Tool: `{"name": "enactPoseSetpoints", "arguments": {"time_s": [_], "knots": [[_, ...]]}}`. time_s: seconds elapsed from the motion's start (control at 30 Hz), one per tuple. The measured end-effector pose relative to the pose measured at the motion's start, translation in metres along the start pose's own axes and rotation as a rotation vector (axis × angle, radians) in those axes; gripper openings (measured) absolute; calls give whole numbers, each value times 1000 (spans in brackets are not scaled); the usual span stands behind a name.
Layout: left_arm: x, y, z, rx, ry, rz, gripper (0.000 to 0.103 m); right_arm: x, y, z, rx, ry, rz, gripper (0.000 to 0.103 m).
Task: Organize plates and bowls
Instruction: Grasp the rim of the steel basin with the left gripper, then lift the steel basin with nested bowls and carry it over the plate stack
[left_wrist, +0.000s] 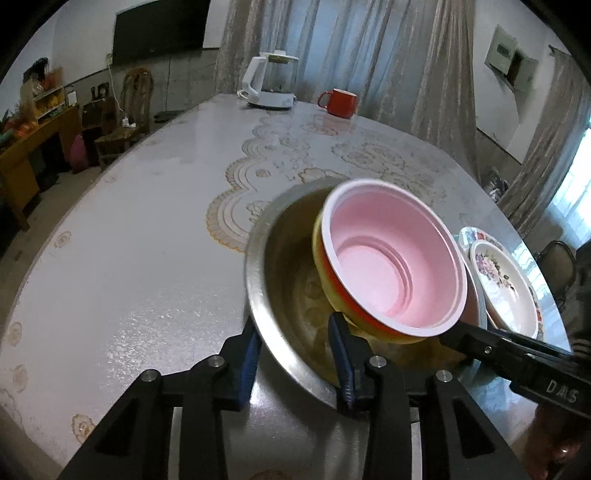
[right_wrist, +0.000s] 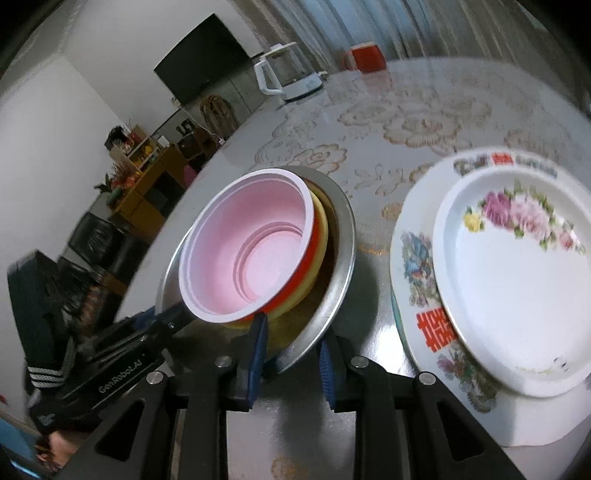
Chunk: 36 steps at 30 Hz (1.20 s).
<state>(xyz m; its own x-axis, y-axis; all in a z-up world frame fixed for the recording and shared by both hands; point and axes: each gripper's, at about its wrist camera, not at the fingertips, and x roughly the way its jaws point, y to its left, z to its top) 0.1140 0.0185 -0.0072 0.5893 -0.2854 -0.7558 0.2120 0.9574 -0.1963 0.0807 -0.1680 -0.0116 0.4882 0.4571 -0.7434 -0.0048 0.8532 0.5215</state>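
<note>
Nearest me, a steel basin (left_wrist: 258, 295) sits on the counter (left_wrist: 147, 258), and both my tools work its near rim. My left tool (left_wrist: 295, 365) straddles that rim with one blue pad outside and one inside; the gap is narrow, and I cannot tell whether the pads actually press the metal. My right tool (right_wrist: 291, 358) straddles the same rim further round, also narrow, its pads close against the steel wall on either side, and it appears to clamp the basin.

Inside the basin a stack of bowls leans tilted: a pink-lined bowl (left_wrist: 395, 258) with a red outside is nested in a yellow bowl (left_wrist: 328, 291), whose base rests low in the basin. The inner pad of my left tool touches or nearly touches the yellow bowl's underside.

Just beside the basin, two plates lie stacked: a white plate with painted roses (right_wrist: 517, 280) on top of a larger plate with red characters (right_wrist: 417, 280).

At the far edge of the counter stand a white electric kettle (left_wrist: 269, 81) and a red mug (left_wrist: 340, 102), well apart from the dishes.
</note>
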Motion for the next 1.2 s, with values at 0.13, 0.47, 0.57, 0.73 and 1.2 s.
{"name": "enactPoseSetpoints", "arguments": {"time_s": [0.13,0.47,0.57,0.73,1.2], "knots": [[9,-5,-4,17,36,-7,39,4,4,-2,-12,9,-12,26],[13,-8,-5,32,49,-20,36,21,-11,-1,86,67,53,26],[11,-6,-2,28,42,-21,35,22,-12,1,94,56,62,24],[8,-2,-2,22,37,-6,32,23,-14,4,127,53,79,23],[5,-11,-5,46,21,17,30,11,-3,-2,63,24,6,19]]}}
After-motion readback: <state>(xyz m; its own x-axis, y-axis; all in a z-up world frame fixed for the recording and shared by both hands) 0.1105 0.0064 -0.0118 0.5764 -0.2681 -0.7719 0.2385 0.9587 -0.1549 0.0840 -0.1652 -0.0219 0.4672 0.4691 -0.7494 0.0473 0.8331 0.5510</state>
